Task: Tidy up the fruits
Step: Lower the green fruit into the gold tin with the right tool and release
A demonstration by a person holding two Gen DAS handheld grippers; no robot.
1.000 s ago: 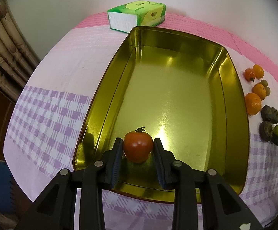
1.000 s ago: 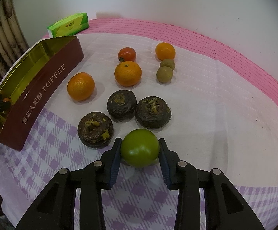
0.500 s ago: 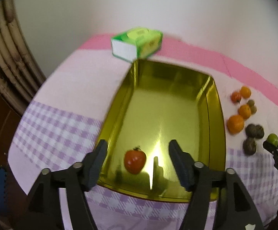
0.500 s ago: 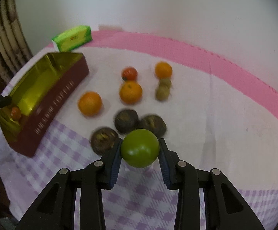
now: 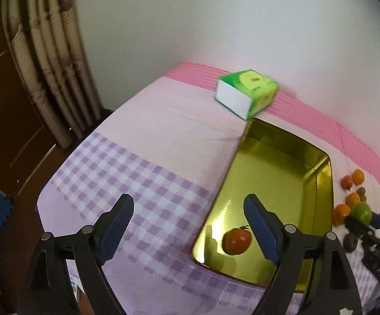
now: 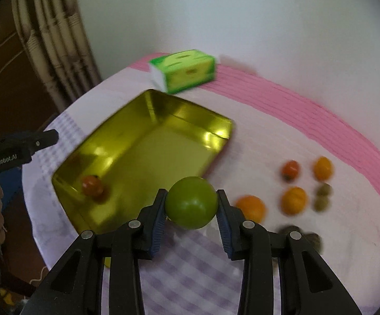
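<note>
A red tomato [image 5: 236, 241] lies in the near corner of the gold tin tray [image 5: 276, 173]; it also shows in the right wrist view [image 6: 92, 185] inside the tray [image 6: 163, 120]. My left gripper [image 5: 187, 225] is open and empty, raised to the left of the tray. My right gripper [image 6: 191, 207] is shut on a green tomato [image 6: 192, 202], held in the air near the tray's right edge; the green tomato also shows in the left wrist view [image 5: 361, 212].
A green tissue box [image 6: 183, 70] stands behind the tray. Oranges [image 6: 250, 208], a second red tomato [image 6: 290, 169], small brownish fruits [image 6: 323, 197] and dark round fruits [image 6: 298, 233] lie on the cloth to the right. Curtain and wooden door at left.
My left gripper has let go of the red tomato, opened wide and pulled back to the left. My right gripper has lifted the green tomato and carried it towards the tray.
</note>
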